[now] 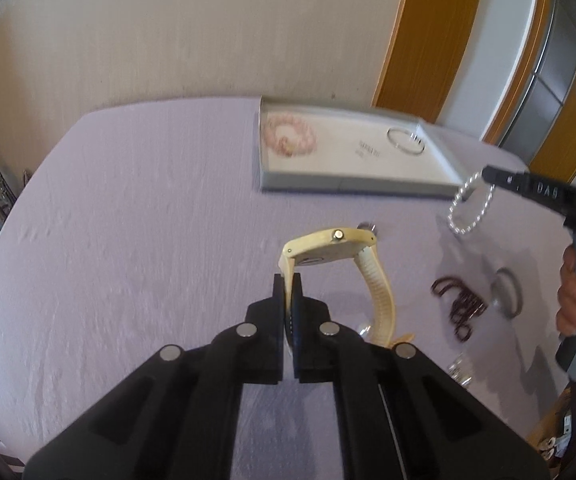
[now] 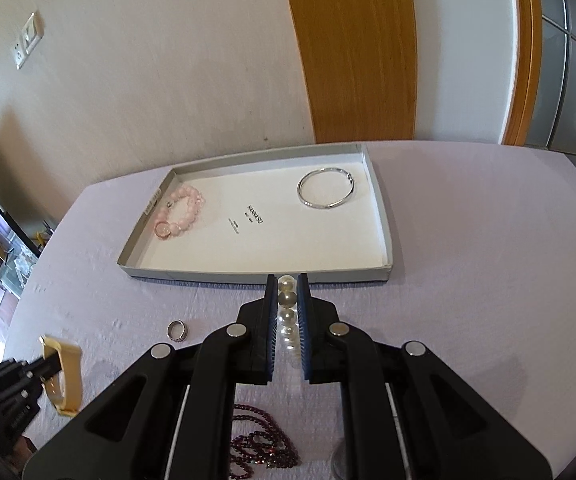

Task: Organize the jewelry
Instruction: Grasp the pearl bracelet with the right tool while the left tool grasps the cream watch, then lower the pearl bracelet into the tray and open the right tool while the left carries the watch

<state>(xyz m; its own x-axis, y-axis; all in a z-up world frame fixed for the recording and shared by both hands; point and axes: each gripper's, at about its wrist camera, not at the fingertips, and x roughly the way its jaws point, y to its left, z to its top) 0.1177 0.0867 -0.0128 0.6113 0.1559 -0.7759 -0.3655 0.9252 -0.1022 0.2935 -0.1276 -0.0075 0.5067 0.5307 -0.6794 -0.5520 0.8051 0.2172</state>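
My left gripper (image 1: 287, 282) is shut on the strap of a gold watch (image 1: 336, 246) and holds it above the lilac tablecloth; the watch also shows in the right wrist view (image 2: 65, 372). My right gripper (image 2: 287, 280) is shut on a pearl bracelet (image 2: 287, 300), which hangs from it in the left wrist view (image 1: 470, 208), just before the near wall of the grey tray (image 2: 388, 236). In the tray lie a pink bead bracelet (image 2: 181, 210) and a silver bangle (image 2: 326, 188).
A silver ring (image 2: 177, 330) lies on the cloth (image 2: 488, 240) left of my right gripper. A dark red bead necklace (image 2: 263, 440) lies below it, also in the left wrist view (image 1: 458, 304). A grey ring-shaped piece (image 1: 508, 292) lies beside it. A wall stands behind the table.
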